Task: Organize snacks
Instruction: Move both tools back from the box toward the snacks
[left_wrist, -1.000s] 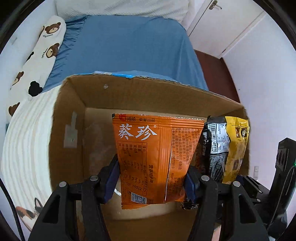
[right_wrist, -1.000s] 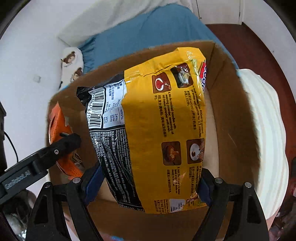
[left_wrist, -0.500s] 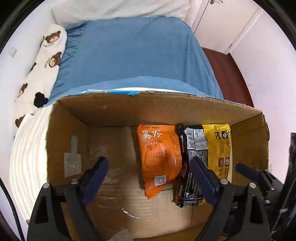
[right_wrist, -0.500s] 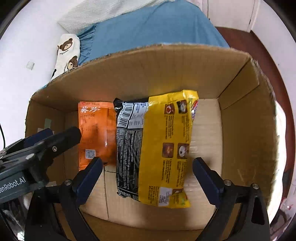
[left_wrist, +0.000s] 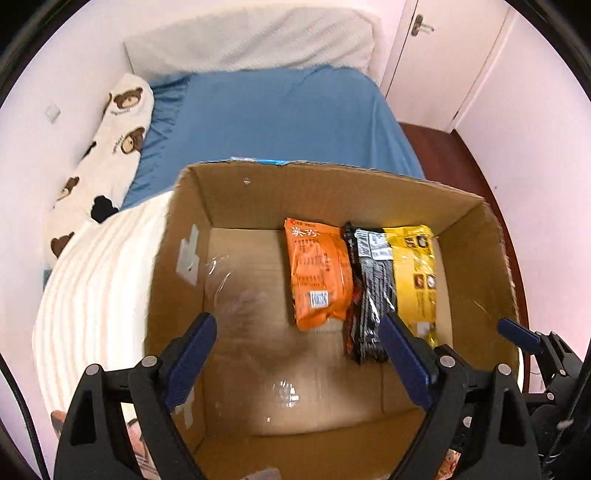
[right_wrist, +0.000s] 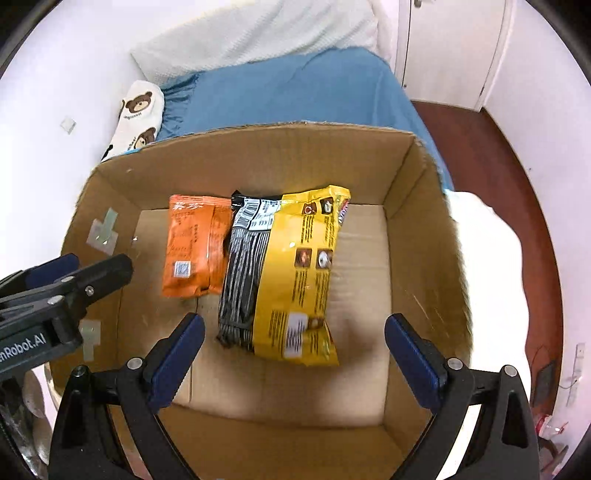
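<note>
Right wrist view: both grippers, left gripper (left_wrist: 297, 345) and right gripper (right_wrist: 293, 347), wide apart, empty, above soft, light, crinkly orange pack (right_wrist: 194, 245) and yellow pack (right_wrist: 295, 273) at 12 o'clock in box (right_wrist: 421, 229); best pinched by flat edge.

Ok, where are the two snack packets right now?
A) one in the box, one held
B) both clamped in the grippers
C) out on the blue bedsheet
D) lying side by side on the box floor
D: the orange packet and yellow-black packet lie next to each other inside the cardboard box, with the left gripper and right gripper open and empty.
</note>
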